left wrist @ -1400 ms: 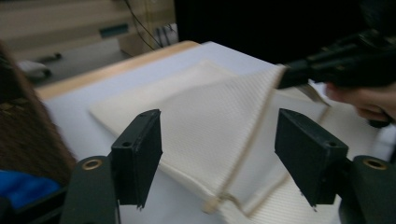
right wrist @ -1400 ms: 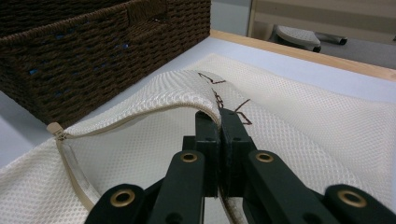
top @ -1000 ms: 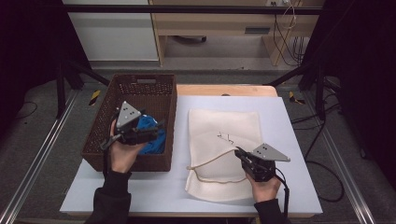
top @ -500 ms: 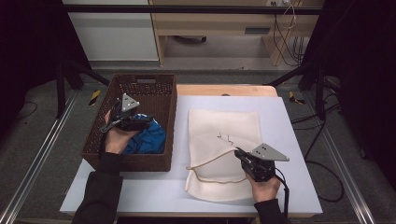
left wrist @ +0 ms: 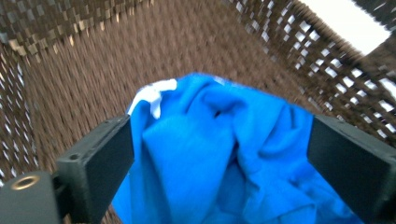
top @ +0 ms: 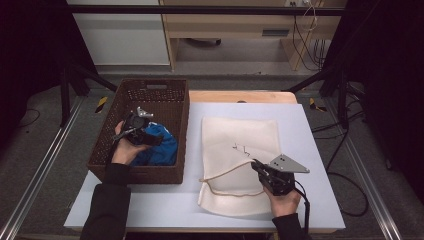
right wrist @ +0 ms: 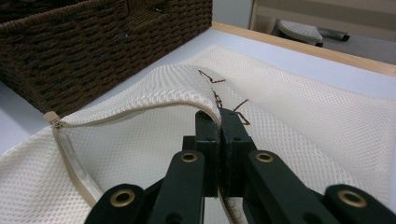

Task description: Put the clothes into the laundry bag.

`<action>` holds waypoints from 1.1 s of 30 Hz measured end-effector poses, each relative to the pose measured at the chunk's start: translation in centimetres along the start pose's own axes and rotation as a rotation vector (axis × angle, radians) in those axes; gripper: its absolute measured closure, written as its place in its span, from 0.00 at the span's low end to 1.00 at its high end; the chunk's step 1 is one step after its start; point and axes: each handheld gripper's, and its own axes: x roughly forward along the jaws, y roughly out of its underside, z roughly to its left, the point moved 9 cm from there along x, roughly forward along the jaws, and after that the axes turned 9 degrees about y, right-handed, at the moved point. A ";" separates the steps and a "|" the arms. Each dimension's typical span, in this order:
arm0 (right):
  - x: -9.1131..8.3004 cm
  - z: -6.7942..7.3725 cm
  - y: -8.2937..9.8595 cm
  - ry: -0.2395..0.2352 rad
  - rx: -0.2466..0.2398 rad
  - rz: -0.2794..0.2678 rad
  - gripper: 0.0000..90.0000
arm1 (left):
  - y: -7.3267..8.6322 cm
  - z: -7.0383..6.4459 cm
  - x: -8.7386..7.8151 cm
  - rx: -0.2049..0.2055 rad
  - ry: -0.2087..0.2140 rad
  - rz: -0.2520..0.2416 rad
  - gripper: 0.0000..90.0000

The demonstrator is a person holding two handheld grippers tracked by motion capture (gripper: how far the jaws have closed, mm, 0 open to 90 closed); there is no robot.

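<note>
- Left gripper (top: 150,136): inside the wicker basket (top: 177,95), held in the person's left hand (top: 125,147); jaws spread wide apart, clamping nothing.
- Blue cloth (left wrist: 219,154): lies crumpled on the basket floor, at the basket's near-right part in the high view (top: 159,147). In the left gripper view it sits betw. the two jaws and just beyond them; its left fold looks to meet the left jaw's inner face, the right jaw is close beside it, contact there can't be judged (view blurred).
- White tag (left wrist: 156,93): on the cloth's far-left edge, just past the left jaw tip.
- Right gripper (right wrist: 219,122): jaws pressed together, pinching the upper lip of the mesh bag (right wrist: 299,107) at its zippered opening; lip lifted off the lower layer, so the mouth gapes toward the basket.
- Mesh bag, high view (top: 240,145): cream, flat on the white table (top: 310,125), right of the basket, not touching it; opening on its near-left side, w/ the right gripper (top: 260,170) on that edge.
- Zipper (right wrist: 140,109): runs along the raised lip, w/ its pull end at the left, near the basket wall.
- Right hand (top: 284,200): at the table's near edge, behind the bag.
- Cloth vs. bag: well apart, basket wall betw. them.
</note>
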 end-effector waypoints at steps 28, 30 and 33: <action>0.2 0.0 0.2 -0.015 0.006 0.016 0.98 | 2.5 0.2 1.5 -0.053 -0.014 0.244 0.83; 0.1 -0.3 0.1 -0.016 0.017 0.007 0.98 | 2.4 0.2 1.3 -0.067 -0.001 0.213 0.86; -0.1 -0.5 0.2 -0.015 0.025 0.007 0.98 | 2.1 0.3 1.0 -0.093 0.006 0.168 0.88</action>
